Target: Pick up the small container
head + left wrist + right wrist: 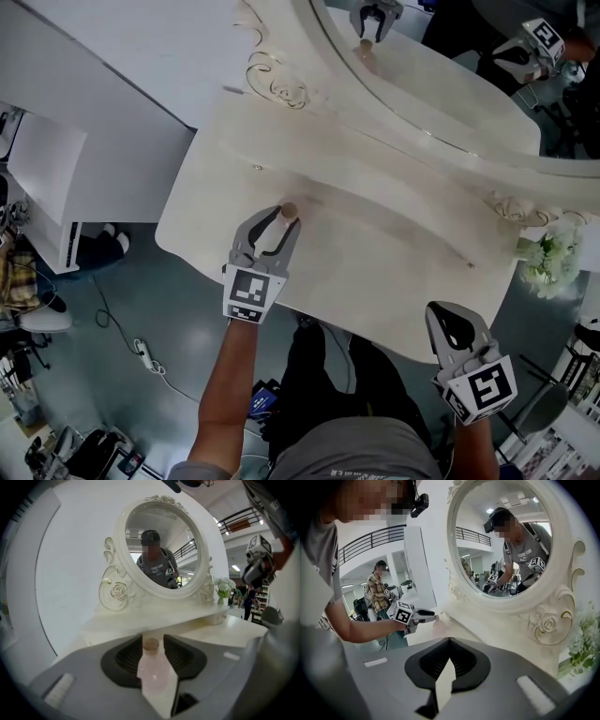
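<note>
Nearest the person, the right hand-held gripper (pixel 441 314) is held at the near edge of the table (pixel 394 253). Its jaws are seen brought together in its own view, and nothing is carried between them; no part in the task is being played by it.

Further in, the left hand-held gripper (pixel 279 223) is laid low over the table top, pointed towards the back. Its jaws are set wide apart, and the small container (pixel 153 667), a pale pink, translucent bottle closed with a round brown cap, is framed between them. The container is stood upright on the table, about midway between the front edge and the raised rear shelf. A narrow gap appears to be left on at least one side of the cap, though contact on the other side cannot be ruled out from this close, distorted view. No squeeze on the bottle is shown.

The task is therefore judged to be at the approach stage: the bottle has been reached and bracketed, but the jaws are not yet closed on it and it is not lifted. The grip and the lift are what is left.

Behind it, the oval mirror (pixel 159 550) in its carved white frame is mounted at the rear, and a small bunch of white flowers (pixel 548 258) is placed at the far right end.
</note>
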